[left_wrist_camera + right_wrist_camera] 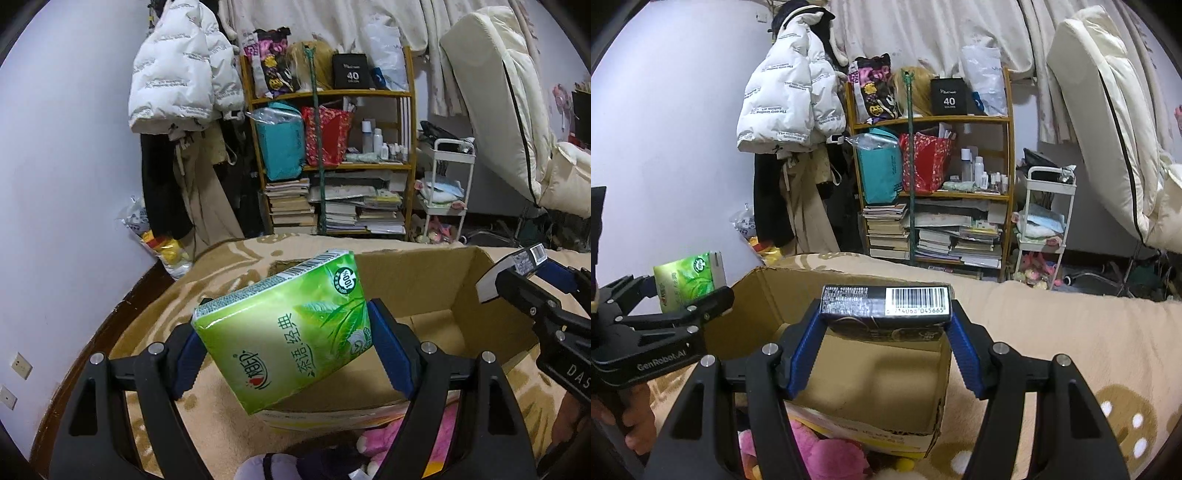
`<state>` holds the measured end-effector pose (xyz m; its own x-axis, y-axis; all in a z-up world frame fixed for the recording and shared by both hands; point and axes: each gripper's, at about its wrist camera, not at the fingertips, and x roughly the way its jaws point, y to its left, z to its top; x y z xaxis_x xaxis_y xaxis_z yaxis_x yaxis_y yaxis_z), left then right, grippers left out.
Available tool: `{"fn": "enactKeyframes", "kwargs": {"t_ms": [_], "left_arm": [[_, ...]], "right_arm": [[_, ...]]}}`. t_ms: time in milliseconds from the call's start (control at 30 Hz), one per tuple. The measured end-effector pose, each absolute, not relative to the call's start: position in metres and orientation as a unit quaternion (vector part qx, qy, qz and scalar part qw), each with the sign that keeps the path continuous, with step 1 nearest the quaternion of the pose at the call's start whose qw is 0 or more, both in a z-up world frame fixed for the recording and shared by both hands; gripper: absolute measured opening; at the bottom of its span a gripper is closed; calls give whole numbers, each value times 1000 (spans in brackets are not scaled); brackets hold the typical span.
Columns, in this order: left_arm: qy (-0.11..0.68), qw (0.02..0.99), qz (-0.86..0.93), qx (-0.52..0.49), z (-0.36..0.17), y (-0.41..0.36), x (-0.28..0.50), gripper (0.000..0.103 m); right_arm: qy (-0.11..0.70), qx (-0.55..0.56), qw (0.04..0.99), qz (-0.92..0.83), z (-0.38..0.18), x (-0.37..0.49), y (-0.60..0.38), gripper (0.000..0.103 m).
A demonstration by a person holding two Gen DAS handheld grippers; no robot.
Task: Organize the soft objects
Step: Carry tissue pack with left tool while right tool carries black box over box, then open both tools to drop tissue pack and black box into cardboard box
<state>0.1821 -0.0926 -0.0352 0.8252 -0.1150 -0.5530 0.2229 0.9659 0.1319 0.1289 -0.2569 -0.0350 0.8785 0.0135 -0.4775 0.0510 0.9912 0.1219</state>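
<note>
Black gripper arms filled the near edge of both views. Between the blue pads of the left gripper point(284, 343) sat a green tissue pack point(284, 332), clamped by its sides and tilted, held above the near left corner of an open cardboard box point(424, 288). The right gripper point(882, 325) was clamped on a dark packet point(886, 302) with a white barcode label, held level over the box's opening. In the right wrist view the box floor point(871, 384) looked bare, so by my judgement nothing had been packed yet and both items were about to go in.

Beside the near wall of the box lay pink plush toys point(820, 454) and something purple and white point(266, 469), partly hidden behind the gripper arms; these looked like the soft things left to sort. All of it rested on a beige blanket point(1052, 332) with a brown pattern. Far across the room stood a crowded shelf point(328, 155) of books and bags, well apart from the work.
</note>
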Motion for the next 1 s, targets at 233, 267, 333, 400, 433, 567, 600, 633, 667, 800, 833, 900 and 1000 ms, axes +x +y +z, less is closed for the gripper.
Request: {"fn": "enactKeyframes", "kwargs": {"t_ms": [233,267,333,400,433,567,600,633,667,800,833,900,1000], "left_arm": [[280,950,-93,105,-41,-97,177,81],[280,950,-92,107,-41,-97,177,81],[278,949,-90,117,-43,-100,175,81],[279,948,-90,126,-46,-103,173,81],[282,946,-93,128,-47,-105,173,81],[293,942,-96,131,-51,-108,174,81],[297,941,-97,129,-52,-108,175,81],[301,940,-98,126,-53,-107,175,81],[303,940,-97,125,-53,-107,176,81],[306,939,-100,120,-53,-104,178,83],[307,939,-99,120,-54,-104,177,88],[304,940,-97,119,-53,-103,177,93],[303,940,-96,125,-52,-103,176,94]], "right_arm": [[250,65,966,-6,-37,126,-256,68],[250,64,966,-6,-36,126,-255,68],[252,64,966,-5,-37,125,-255,69],[256,66,964,0,-38,125,-254,69],[259,66,964,2,-39,125,-253,69],[271,58,961,9,-42,127,-252,69],[273,58,960,9,-43,127,-251,69],[274,58,960,10,-44,127,-251,69],[274,58,960,11,-45,127,-251,69],[276,64,959,14,-46,126,-252,69],[278,65,958,16,-47,126,-252,69],[279,63,958,17,-50,126,-252,69],[278,56,959,17,-52,126,-251,69]]}}
